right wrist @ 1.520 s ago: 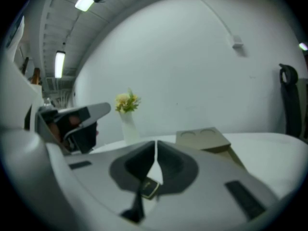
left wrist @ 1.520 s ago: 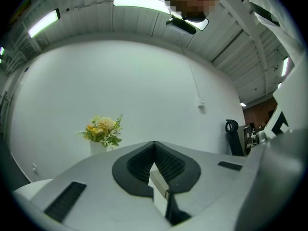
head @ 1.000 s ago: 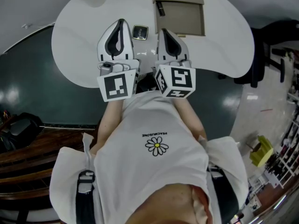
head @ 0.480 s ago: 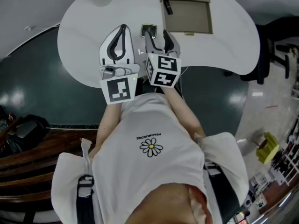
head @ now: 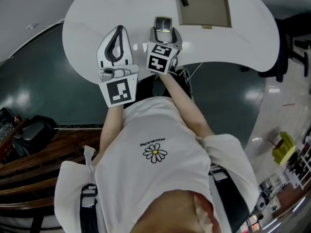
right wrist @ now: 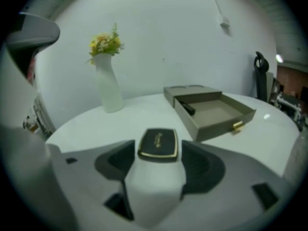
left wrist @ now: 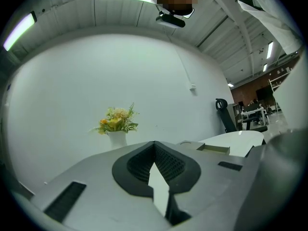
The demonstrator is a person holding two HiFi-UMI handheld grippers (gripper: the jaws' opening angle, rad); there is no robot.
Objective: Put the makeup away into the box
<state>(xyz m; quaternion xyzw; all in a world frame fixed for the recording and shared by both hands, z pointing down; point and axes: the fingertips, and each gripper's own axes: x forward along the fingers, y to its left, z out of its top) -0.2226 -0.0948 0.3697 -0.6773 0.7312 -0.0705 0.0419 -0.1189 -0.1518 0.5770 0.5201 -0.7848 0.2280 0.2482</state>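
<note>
White table (head: 87,28), head view: we see right gripper (head: 164,29) gone forward since a second ago, wide jaws flanking black compact (head: 163,23); bare top runs to the box (head: 203,8), upper right.
Left gripper view: left gripper (left wrist: 154,146) pinched closed, empty; vase (left wrist: 117,139) beyond.
Right gripper view: compact mid-frame; open box holds dark stick (right wrist: 188,109).

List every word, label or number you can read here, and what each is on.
No text here can be quoted with confidence.
Shirt: one short line of capitals above a daisy, upside down in the head view, too small to read.
Compact: gold lettering on its dark lid, too blurred to read.
Marker cubes: black-and-white square patterns only, no words or numbers.
</note>
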